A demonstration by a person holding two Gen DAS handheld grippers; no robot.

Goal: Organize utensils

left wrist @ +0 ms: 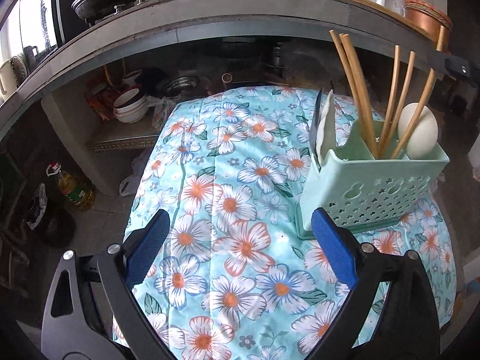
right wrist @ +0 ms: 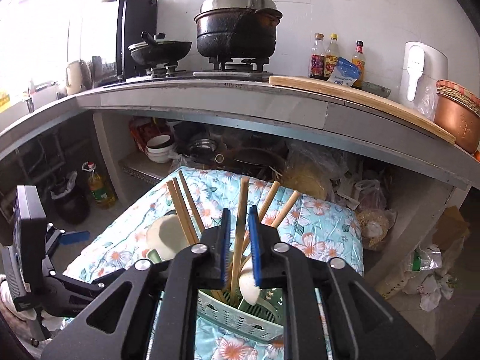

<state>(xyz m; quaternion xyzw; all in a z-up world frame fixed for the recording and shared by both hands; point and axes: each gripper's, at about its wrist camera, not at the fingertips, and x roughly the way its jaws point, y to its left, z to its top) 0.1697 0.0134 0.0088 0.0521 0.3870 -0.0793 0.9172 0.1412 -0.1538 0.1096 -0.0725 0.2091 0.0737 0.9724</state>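
Kitchen clutter is surrounding us: a grey counter (right wrist: 210,102) with a black stockpot (right wrist: 237,27) on the burner, and below it a floral quilted cloth (left wrist: 234,180) covering our work surface. We are keeping the mint-green utensil caddy (left wrist: 372,192) standing at the cloth's right side, so the utensils can drop in upright. Our right gripper (right wrist: 240,249) is hovering directly over it, its blue pads narrowed around one bamboo chopstick (right wrist: 240,228); whether they are pinching it, we cannot tell. Our left gripper (left wrist: 240,240) is waiting with jaws wide apart, holding nothing. More chopsticks (left wrist: 354,90) are leaning in the caddy's compartments, beside a white ceramic spoon (left wrist: 418,130)
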